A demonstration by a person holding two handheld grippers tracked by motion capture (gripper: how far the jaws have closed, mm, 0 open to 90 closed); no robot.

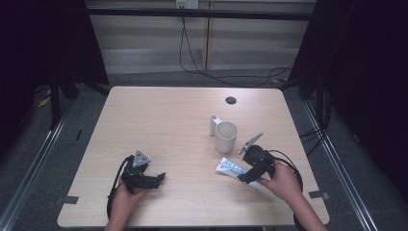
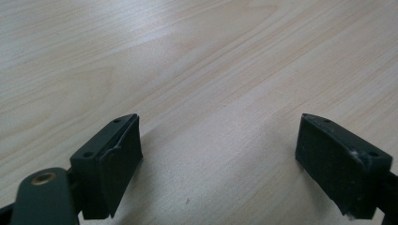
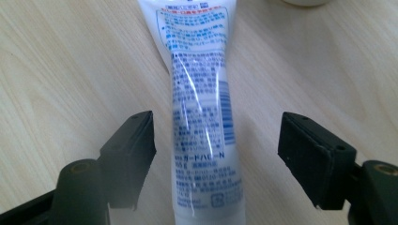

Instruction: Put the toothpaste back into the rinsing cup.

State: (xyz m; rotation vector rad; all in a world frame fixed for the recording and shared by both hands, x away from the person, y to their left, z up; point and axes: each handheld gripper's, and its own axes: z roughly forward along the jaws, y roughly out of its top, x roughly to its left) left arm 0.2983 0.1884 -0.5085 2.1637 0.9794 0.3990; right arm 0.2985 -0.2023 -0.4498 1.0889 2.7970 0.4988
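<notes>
A white tube (image 1: 230, 168) with blue and red print lies flat on the wooden table (image 1: 163, 120) at the front right. In the right gripper view the tube (image 3: 199, 93) runs lengthwise between the jaws, with a gap on each side. My right gripper (image 1: 244, 177) (image 3: 213, 136) is open around the tube's near end, and its pads do not touch it. At the front left, my left gripper (image 1: 161, 177) (image 2: 218, 140) rests low over bare wood, open, with nothing between its jaws.
A cream mug (image 1: 225, 136) stands upright just behind the tube, with a small white piece (image 1: 215, 124) at its far side. A dark round hole (image 1: 231, 100) sits near the table's back edge. Cables trail from both grippers toward the person.
</notes>
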